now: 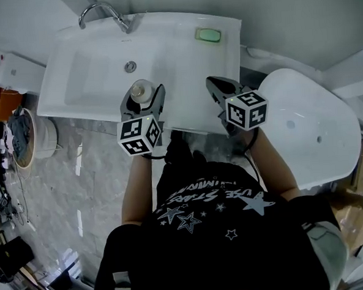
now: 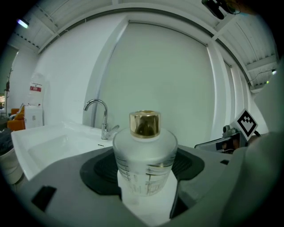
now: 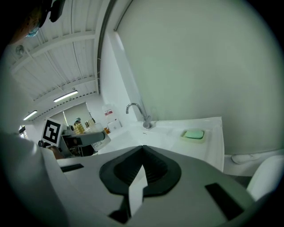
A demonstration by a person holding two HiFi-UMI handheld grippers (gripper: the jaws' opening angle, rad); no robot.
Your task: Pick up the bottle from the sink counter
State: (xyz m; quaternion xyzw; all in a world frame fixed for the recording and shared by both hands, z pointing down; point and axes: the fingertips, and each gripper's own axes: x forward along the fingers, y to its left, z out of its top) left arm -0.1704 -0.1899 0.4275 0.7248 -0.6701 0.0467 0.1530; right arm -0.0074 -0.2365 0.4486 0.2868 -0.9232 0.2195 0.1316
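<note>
The frosted bottle [image 2: 144,159] with its gold cap stands upright at the front edge of the white sink worktop [image 1: 189,67], just beside the basin [image 1: 91,76]. The left gripper [image 1: 143,96] has its fingers pressed against both sides of it, so the grasp looks made. What remains, I'd judge, is a straight, steady lift. The right gripper [image 1: 218,87] hovers nearby, fingers together, holding nothing.

1. Bottle [image 2: 144,164]: frosted, matt, translucent; glass vs plastic can't tell.
2. Cap [image 2: 144,123]: shiny gold, metallic look.
3. Left gripper [image 2: 144,177]: matt grey plastic shell; pads [image 2: 100,170] dark, ribbed, rubbery.
4. Sink [image 1: 92,85]: smooth glossy white, ceramic-like.
5. Faucet [image 2: 105,128]: polished chrome metal.
6. Floor [image 1: 91,171]: grey marble-look, glossy.
</note>
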